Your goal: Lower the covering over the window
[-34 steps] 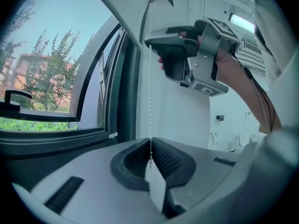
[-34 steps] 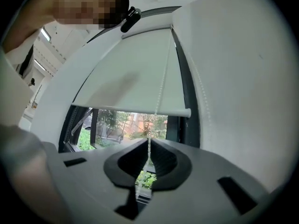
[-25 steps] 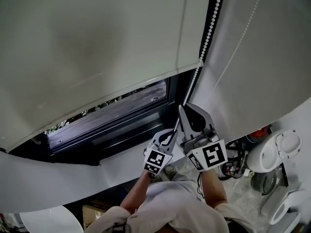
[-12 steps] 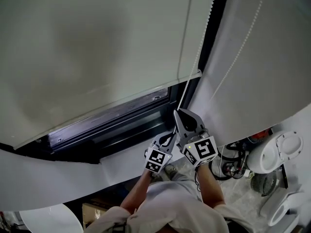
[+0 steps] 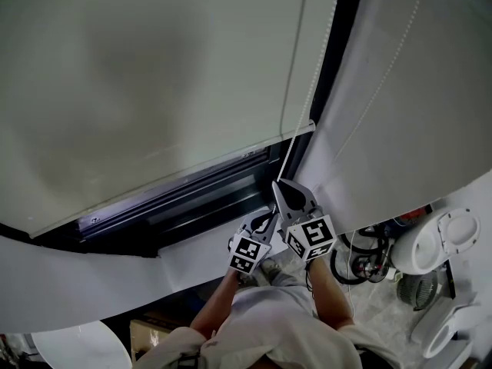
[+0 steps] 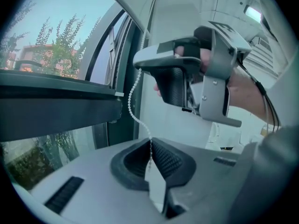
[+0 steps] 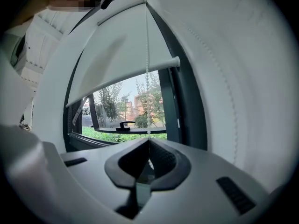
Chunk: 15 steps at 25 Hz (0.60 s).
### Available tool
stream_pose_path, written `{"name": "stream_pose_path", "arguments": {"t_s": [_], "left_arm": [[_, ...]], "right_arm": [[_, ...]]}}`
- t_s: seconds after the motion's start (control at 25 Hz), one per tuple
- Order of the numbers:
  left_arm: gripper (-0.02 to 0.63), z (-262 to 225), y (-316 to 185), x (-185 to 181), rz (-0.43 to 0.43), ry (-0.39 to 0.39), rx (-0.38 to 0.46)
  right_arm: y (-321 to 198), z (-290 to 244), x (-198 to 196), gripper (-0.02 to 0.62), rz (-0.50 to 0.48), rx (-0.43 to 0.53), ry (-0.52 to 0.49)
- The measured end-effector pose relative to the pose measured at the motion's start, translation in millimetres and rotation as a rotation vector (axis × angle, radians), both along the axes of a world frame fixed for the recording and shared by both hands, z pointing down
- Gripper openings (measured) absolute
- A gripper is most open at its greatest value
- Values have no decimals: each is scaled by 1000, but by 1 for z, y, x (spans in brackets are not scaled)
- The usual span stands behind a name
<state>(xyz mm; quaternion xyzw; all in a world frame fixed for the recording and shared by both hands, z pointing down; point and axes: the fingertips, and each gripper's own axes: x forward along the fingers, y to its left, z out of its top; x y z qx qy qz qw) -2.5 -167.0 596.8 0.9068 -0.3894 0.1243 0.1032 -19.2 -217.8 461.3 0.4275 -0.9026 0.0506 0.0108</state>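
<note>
Both grippers are on the cord here. The right gripper (image 5: 277, 185) is up top, jaws clenched on the bead chain (image 7: 148, 90), and its own view shows the beads dropping straight into the closed pads. The left gripper (image 6: 150, 146) sits just below and beside it, jaws pinched tight on the same chain. From the left gripper view the beads curve up out of its jaws to the underside of the right gripper.

Now the blind (image 5: 154, 83): a broad pale sheet covering most of the window (image 5: 184, 202). Its bottom rail (image 7: 140, 68) hangs level across the pane, with its right end close to the right edge of the frame, just beside the chain. Below the rail a strip of glass is uncovered, and through it come trees (image 7: 112, 101) and a dark window handle (image 7: 124, 123) near the lower edge of the frame.

From the head view the chain runs down along the right edge of the window, between the blind and the white wall (image 5: 400, 114), straight to the two grippers. The person's forearms (image 5: 217, 304) reach up from the bottom of the shot, and both grippers are tucked close together at the window's lower right corner.
</note>
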Motion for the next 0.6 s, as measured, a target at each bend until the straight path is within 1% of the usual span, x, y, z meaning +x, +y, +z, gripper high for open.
{"name": "stream_pose_path", "arguments": {"t_s": [0.6], "left_arm": [[20, 27, 10, -5, 8, -15, -74]], "right_arm": [[0, 52, -3, -5, -19, -108, 24]]}}
